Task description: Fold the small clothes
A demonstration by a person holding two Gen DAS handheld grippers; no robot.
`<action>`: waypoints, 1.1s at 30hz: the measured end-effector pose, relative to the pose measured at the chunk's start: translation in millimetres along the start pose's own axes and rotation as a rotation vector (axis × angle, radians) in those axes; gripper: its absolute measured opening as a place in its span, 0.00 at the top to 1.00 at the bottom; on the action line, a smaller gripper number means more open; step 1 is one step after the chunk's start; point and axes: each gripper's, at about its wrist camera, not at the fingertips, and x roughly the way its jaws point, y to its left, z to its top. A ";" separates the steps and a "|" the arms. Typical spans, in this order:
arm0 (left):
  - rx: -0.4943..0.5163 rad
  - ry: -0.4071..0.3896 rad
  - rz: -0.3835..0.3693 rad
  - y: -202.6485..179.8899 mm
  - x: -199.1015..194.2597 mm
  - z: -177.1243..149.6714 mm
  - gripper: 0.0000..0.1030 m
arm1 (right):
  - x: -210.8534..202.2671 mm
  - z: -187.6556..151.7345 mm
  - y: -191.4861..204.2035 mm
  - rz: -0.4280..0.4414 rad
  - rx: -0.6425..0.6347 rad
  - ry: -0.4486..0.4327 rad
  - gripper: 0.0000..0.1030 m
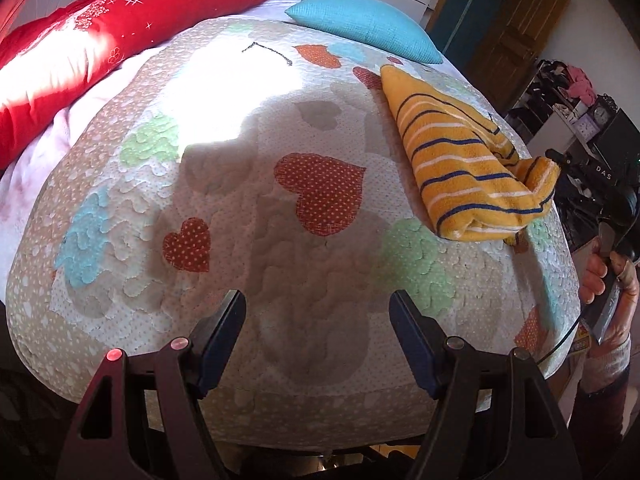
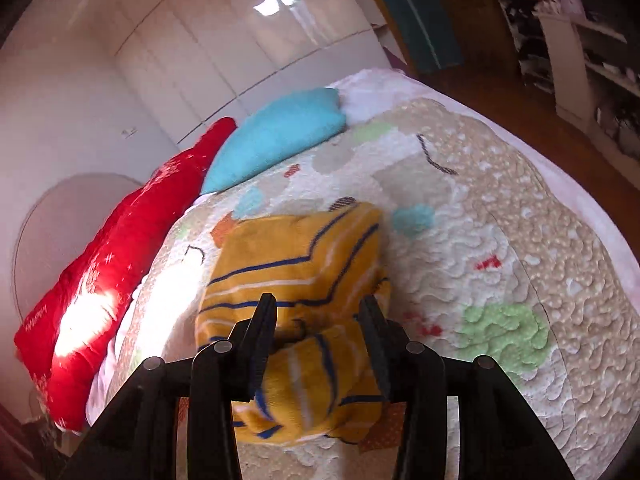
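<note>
A small yellow garment (image 1: 468,160) with blue and white stripes lies folded into a bundle near the right edge of the heart-patterned quilt (image 1: 240,200). My right gripper (image 1: 560,160) reaches in from the bed's right side at the garment's raised near corner, with a hand (image 1: 600,276) on its grip. In the right wrist view the garment (image 2: 296,256) fills the space under and between the parted fingers of the right gripper (image 2: 317,304), and the pads do not visibly pinch it. My left gripper (image 1: 318,300) hangs open over bare quilt at the bed's near edge, well left of the garment.
A long red pillow (image 1: 100,40) and a turquoise pillow (image 1: 368,24) lie at the head of the bed. White wardrobe doors (image 2: 240,40) stand behind it. Cluttered shelves (image 1: 580,112) and a wooden floor (image 2: 520,112) flank the bed's right side.
</note>
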 end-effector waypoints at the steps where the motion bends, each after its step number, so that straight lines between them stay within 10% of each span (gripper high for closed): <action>1: 0.005 -0.003 -0.008 -3.9 -0.3 2.4 0.29 | -1.2 -4.7 12.7 0.003 -0.053 0.000 0.54; 3: 0.029 -0.023 -0.020 -13.7 -2.6 9.0 0.29 | 7.0 -14.9 24.8 0.003 -0.119 0.026 0.56; 6: 0.089 -0.064 -0.017 -30.4 -8.0 18.6 0.29 | 26.2 -30.8 13.2 -0.040 -0.141 0.139 0.96; 10: 0.140 -0.077 -0.015 -43.9 -4.6 27.9 0.29 | 36.6 -54.3 -40.6 -0.252 -0.106 0.242 0.99; 15: 0.161 -0.046 -0.039 -55.4 18.2 38.3 0.29 | 9.4 -57.9 -79.1 -0.200 0.004 0.217 0.98; 17: 0.162 -0.040 -0.078 -58.9 29.3 45.1 0.29 | -8.1 -41.9 -77.9 -0.165 0.018 0.149 0.87; 19: 0.136 -0.025 -0.155 -57.3 45.1 56.1 0.23 | -15.5 -24.1 -77.7 -0.088 0.062 0.104 0.24; 28: -0.010 0.068 -0.389 -51.3 137.2 135.2 0.12 | 88.8 13.8 -86.9 0.018 0.139 0.200 0.19; 31: 0.057 0.137 -0.426 -76.5 167.2 141.8 0.06 | 121.7 9.6 -90.4 0.090 0.195 0.230 0.30; 33: 0.138 0.149 -0.370 -94.5 175.2 140.5 0.07 | 135.0 12.3 -88.0 0.232 0.278 0.270 0.67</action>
